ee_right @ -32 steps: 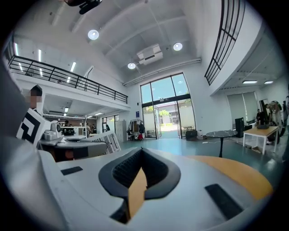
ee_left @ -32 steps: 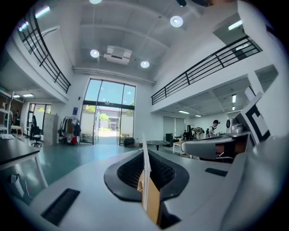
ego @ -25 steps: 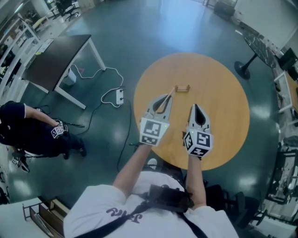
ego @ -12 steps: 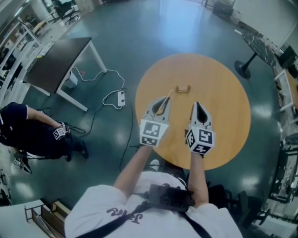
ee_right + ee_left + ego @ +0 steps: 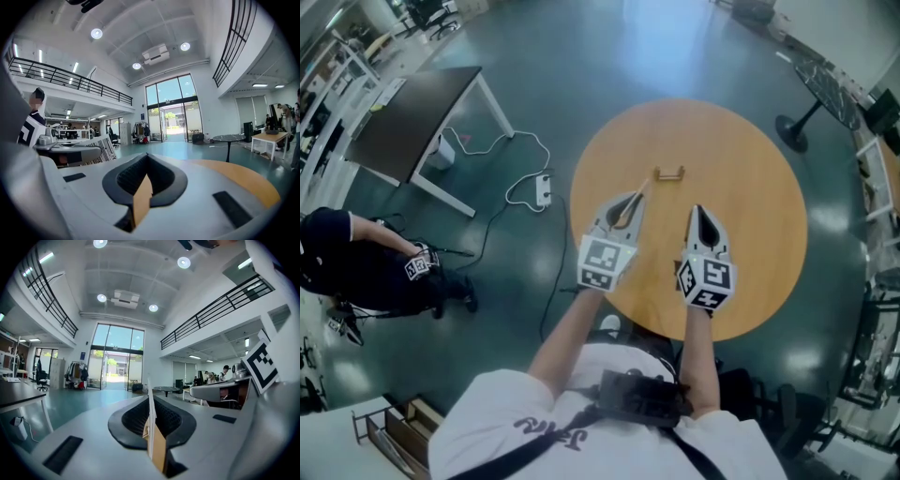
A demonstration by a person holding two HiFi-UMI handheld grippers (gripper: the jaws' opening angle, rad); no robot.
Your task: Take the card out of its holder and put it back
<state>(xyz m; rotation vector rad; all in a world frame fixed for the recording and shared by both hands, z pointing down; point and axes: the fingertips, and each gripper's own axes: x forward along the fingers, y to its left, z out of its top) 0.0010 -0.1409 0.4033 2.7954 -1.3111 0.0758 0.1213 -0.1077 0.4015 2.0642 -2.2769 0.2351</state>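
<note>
Head view: holder [image 5: 668, 173] sits on the worktop [image 5: 750, 216], the card [image 5: 635, 199] out of it. My left fingers [image 5: 131, 420] are clamped on the card; my right fingers [image 5: 164, 180] are pressed together.

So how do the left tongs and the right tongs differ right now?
The left tongs pinch a thin white card edge-on; the right tongs are shut with nothing between them. The left tongs slant toward the holder; the right tongs point straight ahead. Both are over the round table.

Bright hall lit by ceiling lamps [image 5: 101, 297] and daylit glazing [image 5: 117, 357]; fisheye bends edges, floor [image 5: 656, 47] shows glare.
</note>
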